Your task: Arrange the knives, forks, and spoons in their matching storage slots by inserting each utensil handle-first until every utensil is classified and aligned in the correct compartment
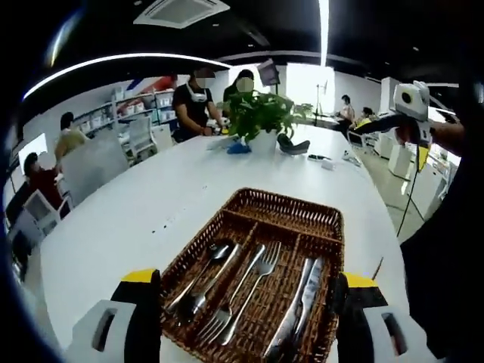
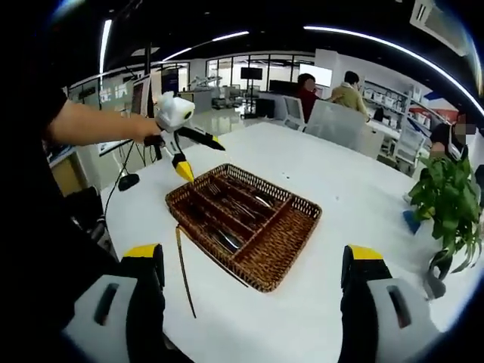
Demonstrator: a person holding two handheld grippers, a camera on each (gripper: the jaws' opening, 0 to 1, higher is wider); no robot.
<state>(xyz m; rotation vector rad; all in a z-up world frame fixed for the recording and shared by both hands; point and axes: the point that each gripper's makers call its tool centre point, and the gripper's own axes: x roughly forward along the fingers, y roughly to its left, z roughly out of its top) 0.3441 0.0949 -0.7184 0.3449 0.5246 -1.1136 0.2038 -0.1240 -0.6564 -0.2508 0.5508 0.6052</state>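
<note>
left gripper (image 1: 246, 321) fingers spread and empty, wicker cutlery tray (image 1: 295, 212) between them holding spoons (image 1: 203, 276), forks (image 1: 246, 291), knives (image 1: 299, 306); right gripper (image 2: 253, 291) fingers likewise spread, empty.

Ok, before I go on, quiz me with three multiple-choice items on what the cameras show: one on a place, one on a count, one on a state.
1. Where do the forks lie in the wicker tray?
A. middle long slot
B. on the table
C. crosswise end slot

2. How many forks show in the left gripper view?
A. none
B. two
C. five

3. What state is the left gripper in?
A. shut on a spoon
B. shut on a knife
C. open

Answers: 1 A, they lie between the spoons and the knives. 2 B, two sets of prongs lie side by side. 3 C, its fingers stand apart with nothing between them.
</note>
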